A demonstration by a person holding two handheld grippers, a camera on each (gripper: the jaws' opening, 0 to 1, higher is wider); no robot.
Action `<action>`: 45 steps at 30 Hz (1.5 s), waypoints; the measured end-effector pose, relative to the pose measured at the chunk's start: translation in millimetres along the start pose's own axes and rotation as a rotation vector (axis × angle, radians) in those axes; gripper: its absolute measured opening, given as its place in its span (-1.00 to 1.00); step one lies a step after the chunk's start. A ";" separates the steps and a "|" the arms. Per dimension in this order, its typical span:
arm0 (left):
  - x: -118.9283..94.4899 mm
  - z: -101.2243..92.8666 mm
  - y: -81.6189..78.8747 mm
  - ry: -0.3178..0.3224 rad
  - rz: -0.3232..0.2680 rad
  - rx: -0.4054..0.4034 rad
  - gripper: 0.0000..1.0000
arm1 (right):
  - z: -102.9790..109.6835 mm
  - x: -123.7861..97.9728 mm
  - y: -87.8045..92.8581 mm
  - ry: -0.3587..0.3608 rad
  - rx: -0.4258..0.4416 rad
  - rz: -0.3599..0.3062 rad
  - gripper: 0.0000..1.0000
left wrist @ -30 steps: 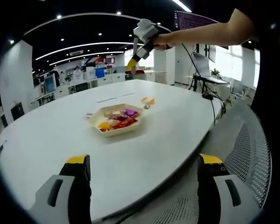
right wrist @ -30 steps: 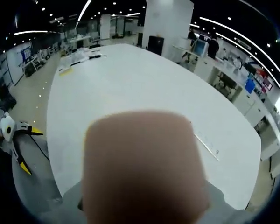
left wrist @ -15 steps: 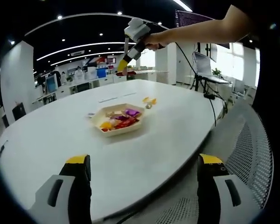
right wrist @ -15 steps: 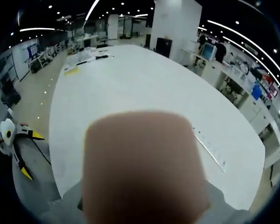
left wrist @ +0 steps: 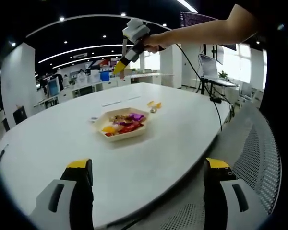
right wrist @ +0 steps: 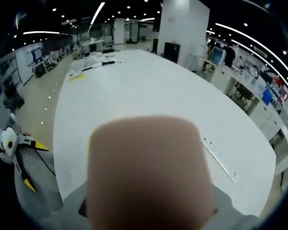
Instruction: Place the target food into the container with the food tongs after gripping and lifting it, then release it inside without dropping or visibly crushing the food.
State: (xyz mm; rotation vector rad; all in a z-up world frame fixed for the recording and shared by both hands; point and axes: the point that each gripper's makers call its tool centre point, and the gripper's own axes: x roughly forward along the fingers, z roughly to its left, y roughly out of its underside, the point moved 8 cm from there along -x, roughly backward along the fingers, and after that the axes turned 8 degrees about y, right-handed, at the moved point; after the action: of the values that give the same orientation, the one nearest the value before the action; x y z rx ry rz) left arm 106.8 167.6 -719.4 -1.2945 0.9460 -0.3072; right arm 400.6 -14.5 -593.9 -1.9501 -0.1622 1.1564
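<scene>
On the surface: a tray [left wrist: 122,127] of mixed food, red, purple and orange pieces, sits near the middle of the white surface [left wrist: 173,143]; a few small orange scraps [left wrist: 153,103] lie just beyond the tray.
Left claw [left wrist: 149,191]: low at the near edge of the surface, well short of the tray, jaws spread wide, nothing between them.
Right claw [left wrist: 119,71]: held high above and beyond the tray on an outstretched arm [left wrist: 206,31]. Whether its yellow tips are spread or pinching cannot be told.
Right gripper view: a blurred, skin-coloured block [right wrist: 149,172] sits right against the lens, hiding the jaws; behind it the bare far end of the surface, with a ruler-like strip [right wrist: 220,160].
Change: over the last second the right claw has drifted left across the left gripper view, and the tray has stayed put.
Meaning: my reading is that this is a carry or repositioning phase. No tongs are identifiable, and no food has visibly left the tray.
</scene>
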 end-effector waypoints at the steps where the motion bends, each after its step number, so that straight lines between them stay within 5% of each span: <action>1: 0.0 0.1 0.0 0.000 0.000 0.000 0.87 | -0.3 -0.1 0.1 0.001 0.000 0.000 -0.49; 17: 0.2 0.4 0.9 -0.001 0.006 -0.004 0.87 | -1.4 -7.8 17.8 0.017 0.014 0.016 -0.47; 30: 0.8 -0.7 1.9 0.017 0.021 -0.022 0.85 | -33.2 -24.0 99.0 0.067 0.166 0.082 -0.45; 45: 1.9 -1.1 5.0 0.025 0.069 -0.043 0.85 | -34.2 0.3 160.4 0.062 0.209 0.175 -0.44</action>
State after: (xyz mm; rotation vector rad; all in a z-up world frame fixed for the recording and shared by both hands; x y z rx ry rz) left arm 105.7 167.0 -724.7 -1.2965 1.0211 -0.2516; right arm 381.1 -137.0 -701.2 -1.8385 0.1600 1.1730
